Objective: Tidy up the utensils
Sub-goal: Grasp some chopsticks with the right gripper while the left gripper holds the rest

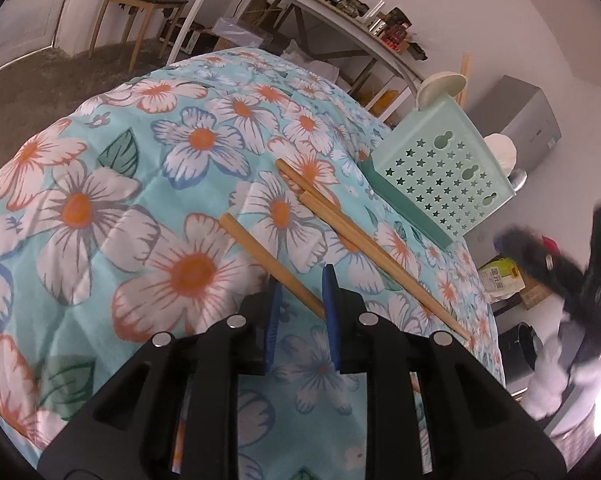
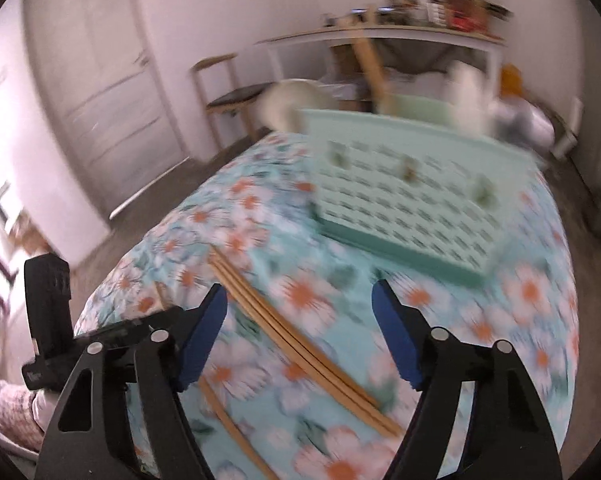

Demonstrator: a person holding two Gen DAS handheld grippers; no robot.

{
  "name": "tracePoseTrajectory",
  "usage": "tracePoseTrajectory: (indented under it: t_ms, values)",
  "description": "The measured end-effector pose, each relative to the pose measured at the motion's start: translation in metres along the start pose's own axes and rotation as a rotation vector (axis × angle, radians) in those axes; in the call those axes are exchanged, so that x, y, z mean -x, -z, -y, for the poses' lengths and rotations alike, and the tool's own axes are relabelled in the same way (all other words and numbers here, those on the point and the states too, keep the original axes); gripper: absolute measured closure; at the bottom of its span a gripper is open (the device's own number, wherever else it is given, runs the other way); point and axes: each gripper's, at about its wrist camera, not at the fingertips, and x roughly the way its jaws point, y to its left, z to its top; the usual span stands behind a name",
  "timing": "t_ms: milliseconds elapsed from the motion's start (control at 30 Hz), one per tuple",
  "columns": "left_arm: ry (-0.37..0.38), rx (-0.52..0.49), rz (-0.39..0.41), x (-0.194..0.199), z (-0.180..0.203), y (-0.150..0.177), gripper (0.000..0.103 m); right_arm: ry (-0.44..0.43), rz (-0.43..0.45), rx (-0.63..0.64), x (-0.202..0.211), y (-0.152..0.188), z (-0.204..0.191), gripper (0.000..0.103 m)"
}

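Note:
My left gripper (image 1: 300, 312) hovers low over the flowered cloth (image 1: 140, 208). A single wooden chopstick (image 1: 260, 254) runs aslant between its blue pads, and the gap there is wider than the stick. Two more chopsticks (image 1: 360, 240) lie side by side to the right, towards the mint basket (image 1: 444, 176) with star holes. In the blurred right wrist view, my right gripper (image 2: 300, 288) stands wide open above that pair (image 2: 300, 344), gripping nothing. The single chopstick (image 2: 236, 432) lies at lower left. In the basket (image 2: 412, 200) stand upright chopsticks (image 2: 374, 68) and white utensils (image 2: 466, 92).
The table's rounded edges drop off to a grey carpet (image 1: 40, 80) on all sides. Behind the table are a wooden chair (image 1: 144, 4) and a cluttered white desk (image 2: 380, 36), with a door (image 2: 100, 80) to the left. A gloved hand (image 1: 548, 380) holds the blurred right gripper body (image 1: 560, 268).

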Motion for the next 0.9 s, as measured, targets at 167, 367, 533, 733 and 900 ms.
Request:
tracePoseTrajectory:
  t_ms: [167, 367, 533, 733, 900]
  values:
    - [0.012, 0.003, 0.013, 0.0, -0.001, 0.003, 0.083, -0.093, -0.07, 0.13, -0.039, -0.027, -0.04, 0.041]
    - [0.028, 0.005, 0.019, 0.001, -0.004, 0.006, 0.082, -0.122, -0.198, 0.229, -0.093, -0.041, -0.072, 0.053]
    - [0.033, 0.004, 0.02, 0.001, -0.004, 0.007, 0.082, -0.127, -0.301, 0.278, -0.135, -0.042, -0.087, 0.059]
    - [0.04, 0.007, 0.018, 0.001, -0.004, 0.007, 0.082, -0.031, -0.35, 0.262, -0.166, -0.05, -0.082, 0.075]
    - [0.042, 0.009, 0.017, 0.001, -0.005, 0.007, 0.082, 0.076, -0.278, 0.221, -0.154, -0.061, -0.067, 0.075]
